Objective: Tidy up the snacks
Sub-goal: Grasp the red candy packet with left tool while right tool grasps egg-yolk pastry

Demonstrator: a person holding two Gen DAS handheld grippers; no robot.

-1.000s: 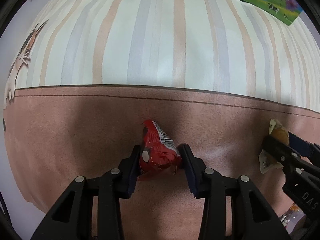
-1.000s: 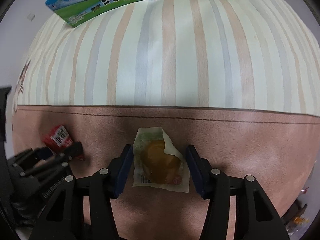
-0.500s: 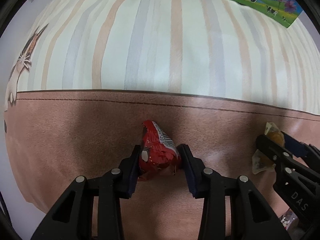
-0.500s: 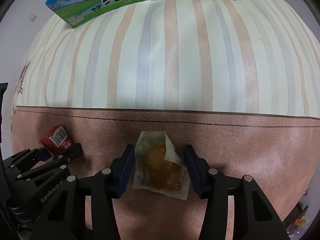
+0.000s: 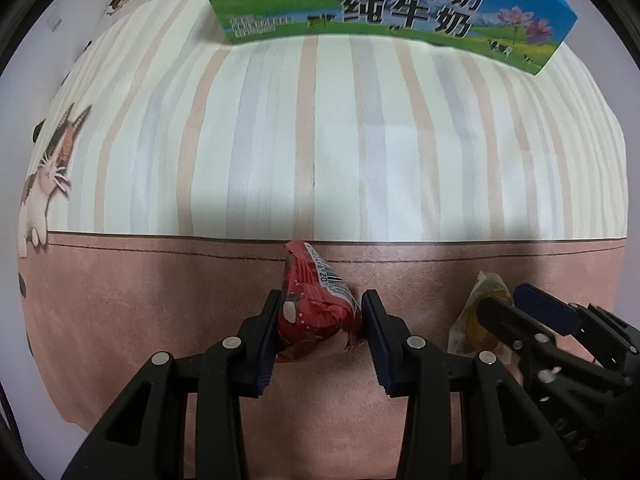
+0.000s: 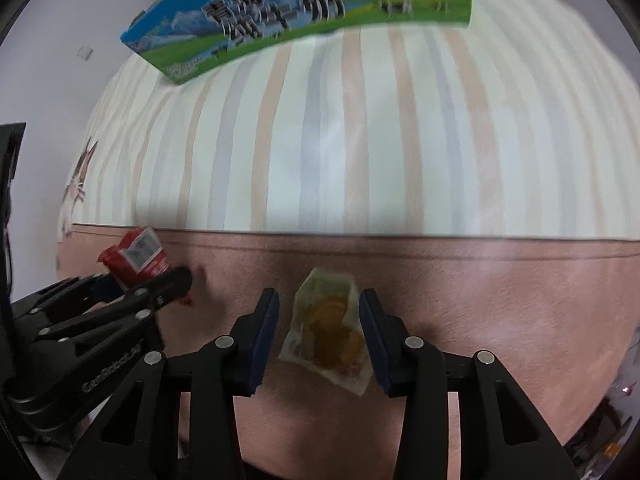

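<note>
My left gripper (image 5: 320, 320) is shut on a red snack packet (image 5: 316, 300) with a barcode and holds it above the pink cloth. My right gripper (image 6: 320, 328) is shut on a clear packet with a yellow snack (image 6: 328, 332) and holds it lifted too. The right gripper shows at the right in the left wrist view (image 5: 532, 320), with the yellow snack (image 5: 476, 320) in it. The left gripper with the red packet (image 6: 136, 256) shows at the left in the right wrist view. A blue and green milk carton box (image 5: 380, 12) stands at the far side, also in the right wrist view (image 6: 304, 12).
The table carries a cloth with a pink border (image 5: 160, 300) and pale stripes (image 5: 320, 140). A cat picture (image 5: 52, 176) is printed at its left edge. A white wall lies behind at the left. Clutter shows at the lower right edge (image 6: 616, 408).
Both grippers have lifted and moved forward with their packets. The milk box looms larger and nearer at the top of both views.
</note>
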